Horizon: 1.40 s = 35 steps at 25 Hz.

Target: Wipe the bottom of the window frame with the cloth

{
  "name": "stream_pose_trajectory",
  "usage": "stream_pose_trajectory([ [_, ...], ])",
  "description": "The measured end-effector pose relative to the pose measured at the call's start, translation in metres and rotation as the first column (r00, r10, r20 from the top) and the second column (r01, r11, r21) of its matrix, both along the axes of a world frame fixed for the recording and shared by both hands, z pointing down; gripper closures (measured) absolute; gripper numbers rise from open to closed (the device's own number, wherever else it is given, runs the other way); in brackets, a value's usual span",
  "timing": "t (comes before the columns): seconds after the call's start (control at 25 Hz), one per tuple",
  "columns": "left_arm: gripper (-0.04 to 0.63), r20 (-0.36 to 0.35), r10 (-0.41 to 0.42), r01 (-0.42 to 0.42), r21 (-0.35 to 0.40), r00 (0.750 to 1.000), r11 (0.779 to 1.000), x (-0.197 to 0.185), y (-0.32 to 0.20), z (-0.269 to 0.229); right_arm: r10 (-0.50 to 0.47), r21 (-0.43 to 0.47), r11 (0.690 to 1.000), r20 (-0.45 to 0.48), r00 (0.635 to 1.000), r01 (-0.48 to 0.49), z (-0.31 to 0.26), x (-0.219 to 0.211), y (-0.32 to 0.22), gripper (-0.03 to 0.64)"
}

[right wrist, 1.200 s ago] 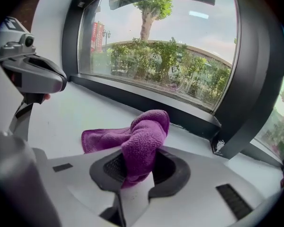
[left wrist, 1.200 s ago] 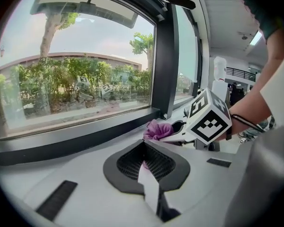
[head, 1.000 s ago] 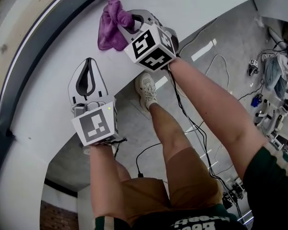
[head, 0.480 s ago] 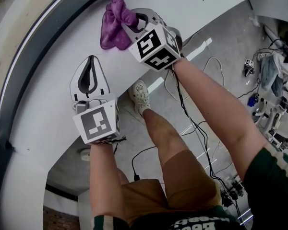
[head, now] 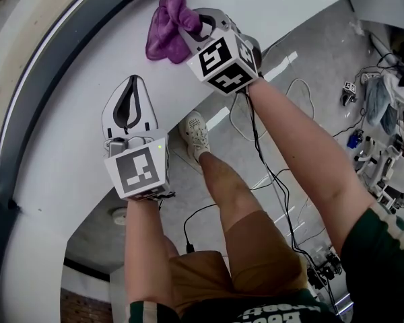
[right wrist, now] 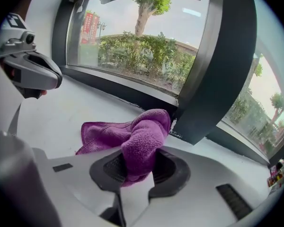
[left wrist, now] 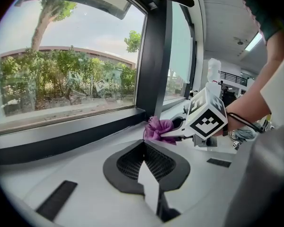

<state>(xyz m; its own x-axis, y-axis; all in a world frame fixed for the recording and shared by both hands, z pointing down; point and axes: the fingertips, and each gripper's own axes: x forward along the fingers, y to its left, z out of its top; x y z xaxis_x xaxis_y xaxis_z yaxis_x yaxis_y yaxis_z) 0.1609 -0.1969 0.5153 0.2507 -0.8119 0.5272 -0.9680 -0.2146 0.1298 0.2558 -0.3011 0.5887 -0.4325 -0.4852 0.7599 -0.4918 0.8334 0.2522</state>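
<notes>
A purple cloth is bunched between the jaws of my right gripper, which is shut on it. The cloth rests on the white sill, its far end close to the dark bottom rail of the window frame and the foot of the dark upright post. My left gripper lies on the sill further left, shut with nothing in it. In the left gripper view its jaws point at the cloth and the right gripper's marker cube.
The sill's near edge drops to a grey floor with cables, where the person's leg and white shoe stand. Equipment is cluttered at the right. Glass and trees lie beyond the frame.
My right gripper has carried the cloth up the sill toward the dark frame and a little to the right. The left gripper has barely shifted.
</notes>
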Motion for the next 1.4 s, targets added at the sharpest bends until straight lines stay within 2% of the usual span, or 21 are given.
stream_pose_trajectory([
  [0.2,0.586,0.030,0.008,-0.008,-0.006,1.000,1.000,-0.007,0.003,-0.027,0.003,-0.015,1.000,0.014,1.000,-0.002,-0.023,0.002,0.012,0.514],
  [0.72,0.586,0.025,0.048,-0.047,-0.034,0.999,0.998,-0.006,0.003,-0.026,0.066,-0.052,0.997,0.045,0.997,-0.063,-0.031,0.014,0.033,0.515],
  [0.92,0.586,0.027,0.069,-0.068,-0.038,0.997,0.997,-0.014,-0.009,-0.040,0.096,-0.072,0.993,0.072,0.993,-0.091,-0.046,0.009,0.031,0.515],
  [1.12,0.586,0.022,0.053,-0.052,-0.055,0.998,0.997,0.005,0.009,-0.024,0.131,-0.082,0.989,0.066,0.989,-0.125,-0.025,0.029,0.051,0.515],
  [1.4,0.586,0.001,0.010,-0.010,-0.050,1.000,0.999,-0.005,0.012,-0.022,0.136,-0.083,0.988,0.036,0.990,-0.132,-0.021,0.025,0.049,0.515],
])
